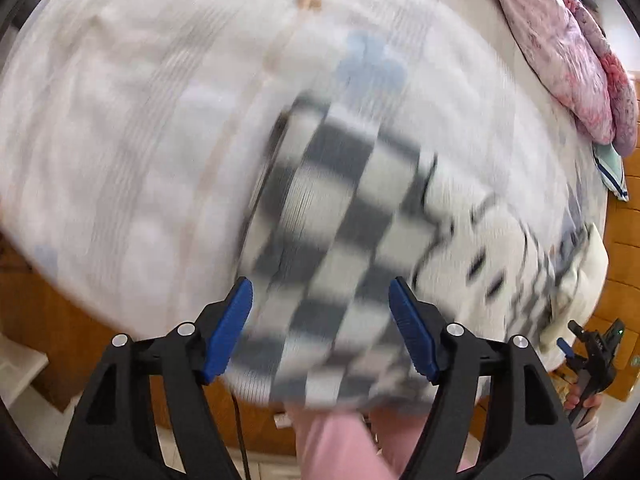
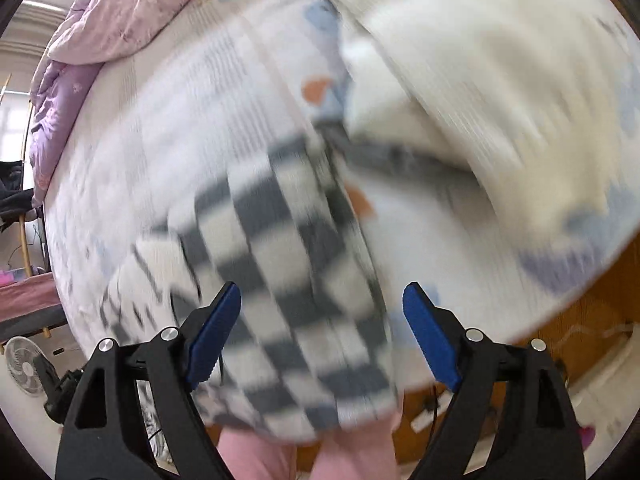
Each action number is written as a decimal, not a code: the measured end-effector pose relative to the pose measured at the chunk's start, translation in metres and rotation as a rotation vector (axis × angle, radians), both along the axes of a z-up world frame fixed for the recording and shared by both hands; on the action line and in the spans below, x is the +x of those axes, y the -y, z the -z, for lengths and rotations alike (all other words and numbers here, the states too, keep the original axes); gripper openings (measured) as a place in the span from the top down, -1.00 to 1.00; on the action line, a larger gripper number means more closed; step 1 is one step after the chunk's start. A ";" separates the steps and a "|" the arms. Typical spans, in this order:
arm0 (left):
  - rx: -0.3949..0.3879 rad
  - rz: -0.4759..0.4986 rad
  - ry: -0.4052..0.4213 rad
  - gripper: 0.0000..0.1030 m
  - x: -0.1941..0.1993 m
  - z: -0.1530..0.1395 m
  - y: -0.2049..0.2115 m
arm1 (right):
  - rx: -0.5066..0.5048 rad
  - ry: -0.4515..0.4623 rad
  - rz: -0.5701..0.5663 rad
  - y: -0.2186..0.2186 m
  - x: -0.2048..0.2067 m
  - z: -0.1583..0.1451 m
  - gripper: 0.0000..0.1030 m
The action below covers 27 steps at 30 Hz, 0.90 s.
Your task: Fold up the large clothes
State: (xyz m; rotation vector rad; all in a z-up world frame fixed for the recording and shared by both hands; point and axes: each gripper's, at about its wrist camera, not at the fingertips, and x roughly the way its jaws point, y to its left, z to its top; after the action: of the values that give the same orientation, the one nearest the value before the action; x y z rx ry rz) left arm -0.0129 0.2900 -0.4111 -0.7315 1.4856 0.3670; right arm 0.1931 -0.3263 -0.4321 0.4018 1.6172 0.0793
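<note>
A garment with a grey-and-white checkered part (image 1: 340, 200) and a white part with black marks (image 1: 480, 240) lies near the bed's front edge, blurred in both views. My left gripper (image 1: 320, 292) hovers above the checkered cloth, its blue pads wide apart and pressing on nothing. In the right wrist view the same checkered cloth (image 2: 280, 260) lies under my right gripper (image 2: 322, 292), which is also open and empty. At the far right of the left wrist view, the right gripper (image 1: 588, 344) shows small, held by a hand.
White patterned bed sheet (image 1: 140, 140) (image 2: 200, 120) covers the mattress. A pink quilt (image 1: 560, 40) (image 2: 132, 8) is heaped at the far side, with a cream blanket (image 2: 480, 60) beside the garment. The person's pink trousers (image 1: 340, 440) stand at the wooden bed edge (image 1: 40, 312). A fan (image 2: 28, 364) sits on the floor.
</note>
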 end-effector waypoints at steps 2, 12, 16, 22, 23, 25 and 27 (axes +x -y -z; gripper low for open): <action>0.022 0.013 0.008 -0.39 0.031 0.022 -0.016 | 0.010 -0.005 0.015 -0.007 0.031 0.020 -0.55; -0.007 -0.003 0.017 0.88 0.077 0.066 -0.048 | -0.064 0.036 -0.110 -0.061 0.073 0.065 0.72; 0.146 -0.034 0.158 1.00 0.087 0.014 -0.062 | -0.072 0.126 -0.069 -0.053 0.089 0.036 0.88; 0.147 0.111 0.033 0.90 0.106 0.016 -0.061 | -0.157 0.104 -0.116 -0.058 0.111 0.052 0.99; 0.136 0.121 0.006 0.31 0.100 0.021 -0.058 | -0.122 0.081 -0.083 -0.053 0.110 0.057 0.98; 0.012 0.098 -0.071 -0.54 0.082 0.041 -0.060 | -0.024 0.034 -0.048 -0.047 0.107 0.057 0.84; -0.041 0.085 -0.092 -0.53 0.069 0.053 -0.059 | -0.026 0.026 -0.072 -0.050 0.104 0.050 0.51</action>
State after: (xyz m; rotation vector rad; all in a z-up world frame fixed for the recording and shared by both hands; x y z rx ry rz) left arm 0.0561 0.3489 -0.4643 -0.6887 1.6094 0.3095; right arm 0.2967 -0.2765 -0.4822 0.3208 1.6056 0.1172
